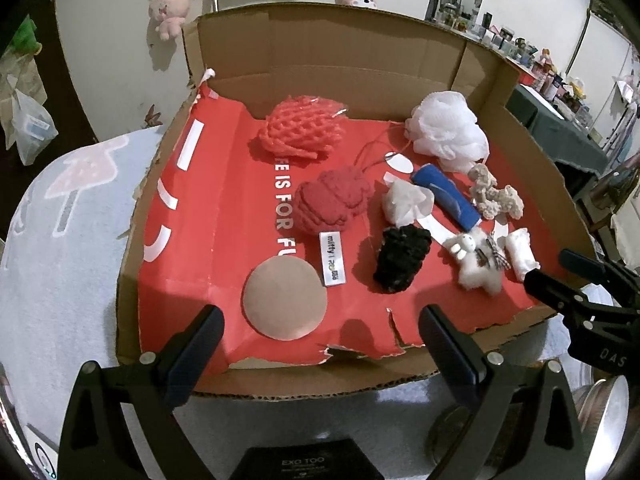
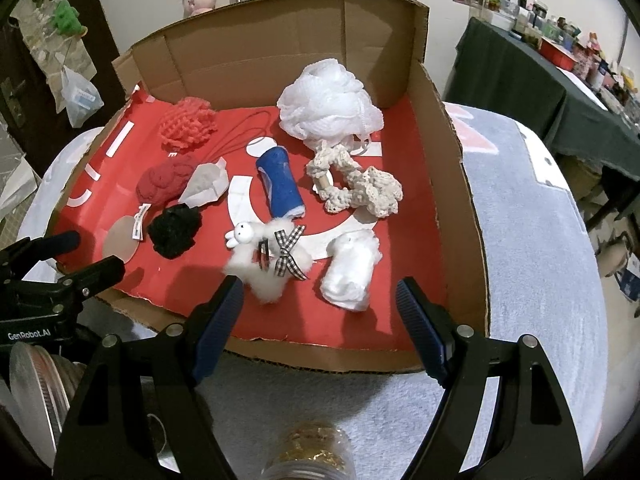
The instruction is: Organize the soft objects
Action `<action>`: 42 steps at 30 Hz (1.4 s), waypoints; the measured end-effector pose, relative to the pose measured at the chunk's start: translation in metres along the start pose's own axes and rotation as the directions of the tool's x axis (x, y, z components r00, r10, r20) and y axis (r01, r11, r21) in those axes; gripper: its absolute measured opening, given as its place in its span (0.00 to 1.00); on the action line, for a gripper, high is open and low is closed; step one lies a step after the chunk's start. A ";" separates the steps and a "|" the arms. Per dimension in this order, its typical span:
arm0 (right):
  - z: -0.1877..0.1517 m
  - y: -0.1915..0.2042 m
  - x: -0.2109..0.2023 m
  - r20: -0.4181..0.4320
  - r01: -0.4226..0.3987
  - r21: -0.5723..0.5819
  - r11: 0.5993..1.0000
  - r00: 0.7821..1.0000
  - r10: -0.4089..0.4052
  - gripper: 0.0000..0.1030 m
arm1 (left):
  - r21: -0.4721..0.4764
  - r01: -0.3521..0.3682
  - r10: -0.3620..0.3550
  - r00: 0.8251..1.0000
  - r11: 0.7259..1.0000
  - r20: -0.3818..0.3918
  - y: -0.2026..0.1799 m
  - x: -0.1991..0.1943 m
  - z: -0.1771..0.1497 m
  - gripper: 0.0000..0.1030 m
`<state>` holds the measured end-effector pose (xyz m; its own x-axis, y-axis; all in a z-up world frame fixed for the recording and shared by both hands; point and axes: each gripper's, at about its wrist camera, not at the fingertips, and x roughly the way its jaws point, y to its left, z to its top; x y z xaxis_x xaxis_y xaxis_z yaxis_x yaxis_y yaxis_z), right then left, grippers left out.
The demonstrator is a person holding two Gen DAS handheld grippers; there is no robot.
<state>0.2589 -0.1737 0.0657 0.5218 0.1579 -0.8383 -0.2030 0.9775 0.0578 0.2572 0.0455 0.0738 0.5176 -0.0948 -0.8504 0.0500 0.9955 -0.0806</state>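
- Two tongs in view, both held at near edge of the box, above the desk [image 2: 540, 208] under its pale blue-white cloth.
- Cardboard box [image 1: 328, 52], biggest item, flaps up at back and right, red printed liner [image 1: 224, 184] on the floor, torn at front edge.
- Left tongs [image 1: 320, 336] spread wide, nothing between the pads, hovering over front lip of box near the tan disc.
- Right tongs [image 2: 320, 304] spread wide too, nothing gripped, fingers flanking the white plush and white roll from the near side.
- White mesh pouf [image 2: 328, 104] at back right of box, largest soft item.
- Coral net ball [image 1: 302, 128] at back centre-left, apart from the pouf.
- Red knit ball [image 1: 332, 200] mid-floor, white tag [image 1: 333, 264] lying just in front of it.
- Tan flat disc [image 1: 285, 298] at front left, flat on liner.
- Beige crochet rope piece [image 2: 356, 184] right of centre, just in front of pouf.
- Blue rolled cloth [image 2: 280, 184] centre, lying tilted, between crumpled white piece and crochet rope.
- Black fuzzy clump [image 1: 402, 258] front of centre, just below crumpled white piece [image 1: 408, 200].
- White plush animal [image 2: 268, 256] with checked bow, front centre, near right tongs' left finger.
- White roll [image 2: 350, 272] front right, just beside the plush.
- Pink plush toys [image 1: 170, 8] on wall behind box.
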 end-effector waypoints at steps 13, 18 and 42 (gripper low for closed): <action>-0.001 0.000 0.000 0.002 0.000 0.002 1.000 1.000 0.000 0.76 | 0.000 -0.013 0.013 1.000 1.000 -0.007 0.004 0.002 0.006 0.96; -0.002 0.000 0.001 0.002 0.002 0.004 1.000 1.000 -0.002 0.76 | 0.006 -0.019 0.019 1.000 1.000 0.005 0.004 0.001 0.006 0.96; -0.003 -0.001 0.000 0.002 0.004 0.002 1.000 1.000 -0.004 0.76 | 0.001 -0.024 0.024 1.000 1.000 0.016 0.004 0.001 0.005 0.96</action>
<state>0.2571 -0.1745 0.0640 0.5246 0.1546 -0.8372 -0.1993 0.9783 0.0558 0.2623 0.0489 0.0749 0.5322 -0.0704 -0.8437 0.0385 0.9975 -0.0590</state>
